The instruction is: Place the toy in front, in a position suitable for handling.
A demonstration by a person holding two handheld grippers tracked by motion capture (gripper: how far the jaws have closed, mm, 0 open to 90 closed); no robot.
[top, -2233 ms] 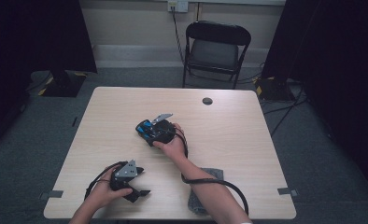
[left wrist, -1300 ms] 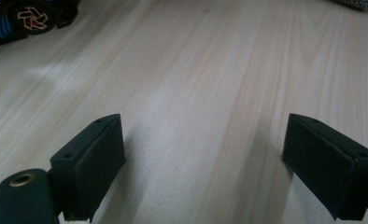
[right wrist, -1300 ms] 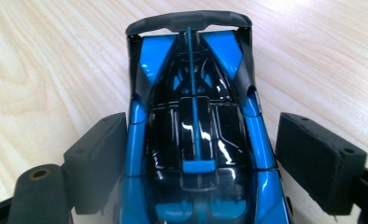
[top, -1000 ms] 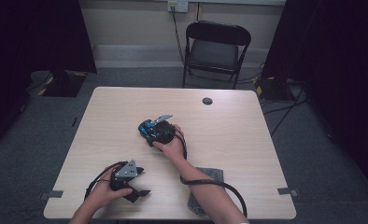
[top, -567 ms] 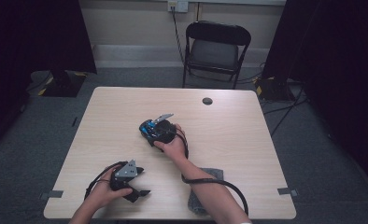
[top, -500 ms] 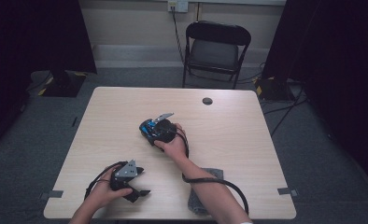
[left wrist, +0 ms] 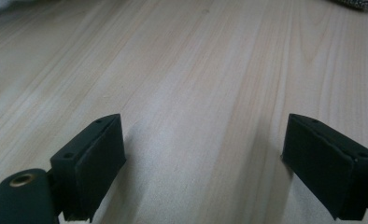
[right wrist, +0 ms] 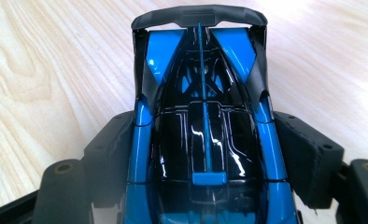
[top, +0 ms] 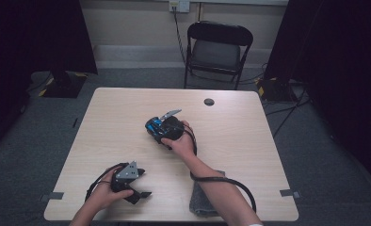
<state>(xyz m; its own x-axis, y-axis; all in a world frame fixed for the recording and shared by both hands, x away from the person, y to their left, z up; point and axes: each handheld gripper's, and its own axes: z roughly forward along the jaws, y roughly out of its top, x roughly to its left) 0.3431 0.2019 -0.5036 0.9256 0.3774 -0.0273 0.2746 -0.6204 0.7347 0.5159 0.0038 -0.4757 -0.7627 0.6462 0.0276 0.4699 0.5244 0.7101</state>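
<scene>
Blue-black toy car (right wrist: 203, 126) sat clamped between your right gripper (top: 167, 129) jaws, mid-table — since a second ago you raised it slightly, so pickup looked done. Left gripper (left wrist: 205, 158) rested wide open, empty, on near-left wood table (top: 249, 127).

Dim room light leaves the floor and dark curtains (top: 33, 42) around the pale table (top: 127, 113) nearly black in the high view, which is soft and slightly grainy. In the left gripper view, faint shadows trail from the black jaws over blurred wood grain. Sharp white glints streak the glossy blue toy car (right wrist: 203, 135) in the right gripper view, where the table washes out at top right.
</scene>
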